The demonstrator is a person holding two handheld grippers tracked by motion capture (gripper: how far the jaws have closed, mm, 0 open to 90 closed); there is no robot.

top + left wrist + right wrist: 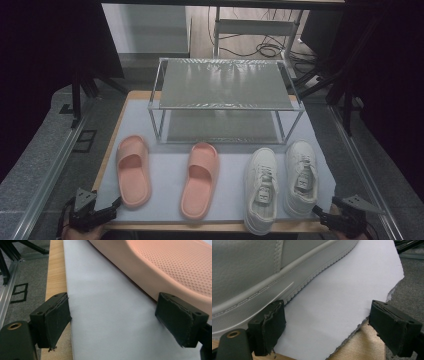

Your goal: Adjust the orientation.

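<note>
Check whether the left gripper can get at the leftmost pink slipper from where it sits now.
Probably yes. The left gripper sits open at the table's near edge, and the slipper's heel lies just ahead, beside one jaw, with bare white sheet between.

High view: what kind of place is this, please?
Probably a lab or recording workspace, not a home. A metal shoe rack and shoes are staged on a white sheet over a table, with dark frame struts and loose cables on the floor behind.
</note>
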